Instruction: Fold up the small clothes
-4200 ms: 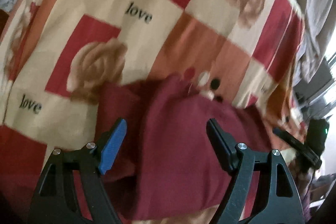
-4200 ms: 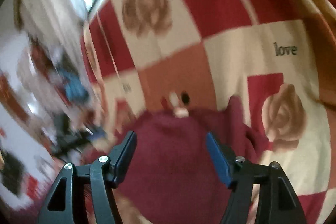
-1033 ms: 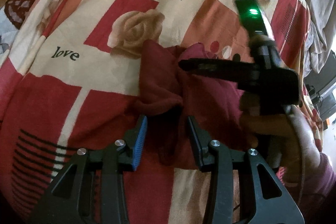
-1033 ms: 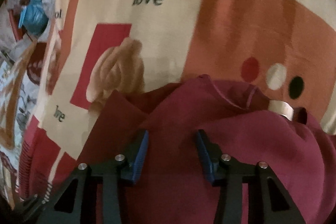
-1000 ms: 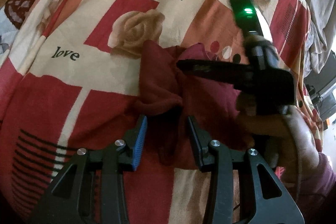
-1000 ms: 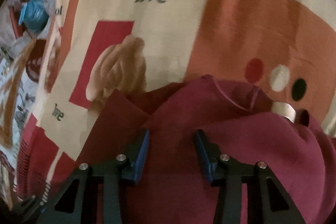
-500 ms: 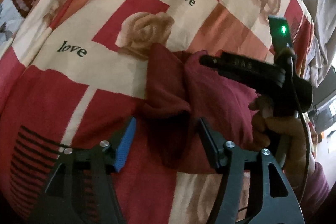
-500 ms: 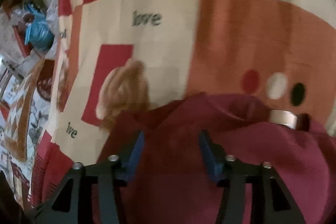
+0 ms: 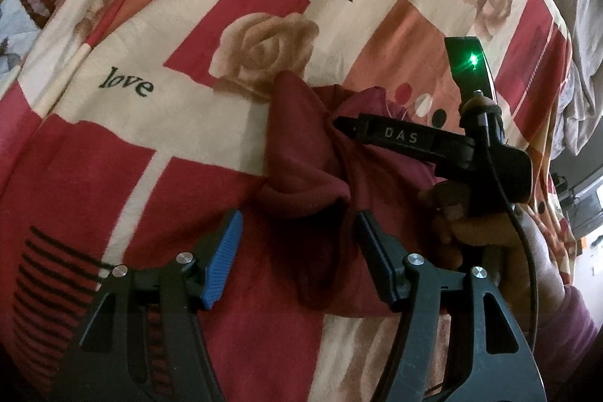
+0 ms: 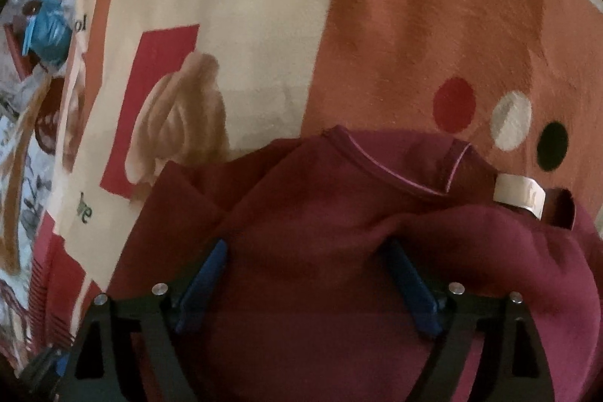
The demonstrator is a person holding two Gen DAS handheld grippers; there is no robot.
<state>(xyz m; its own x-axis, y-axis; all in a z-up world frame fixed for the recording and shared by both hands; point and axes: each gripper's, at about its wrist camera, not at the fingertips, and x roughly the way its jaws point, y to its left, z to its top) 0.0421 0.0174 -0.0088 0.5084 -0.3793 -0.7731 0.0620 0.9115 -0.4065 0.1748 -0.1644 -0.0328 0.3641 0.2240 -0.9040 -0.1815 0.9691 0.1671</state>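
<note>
Maroon garment [image 9: 312, 176] lies bunched on the patchwork "love" blanket [image 9: 196, 36], just below the printed rose [image 9: 264, 51], with a loose flap standing up on its left side and the neckline with its pale label [image 10: 520, 194] toward the three printed dots. It is not flat and, by the look of it, only partly folded.

Your left gripper [image 9: 297, 247] hangs just over the near edge of the cloth; its jaws are opening, moderately wide, with a ridge of fabric between them that the pads do not press. Your right gripper [image 10: 305, 277] is low over the middle of the garment, its jaws opening to a wide spread, cloth beneath and between them but nothing pinched. In the left wrist view your right hand [image 9: 475, 232] holds that tool just beside the flap.

Risks from here, as I judge them:
- With both grips let go, the raised flap may slump back and undo the fold.
- If you close on the thick ridge, you may catch several layers, or the blanket below, and drag the whole bundle.
- The two tools sit near each other, so a hasty reach could knock one against the other.
- Dim light hides the hem edges; choose your next pinch point carefully.
</note>
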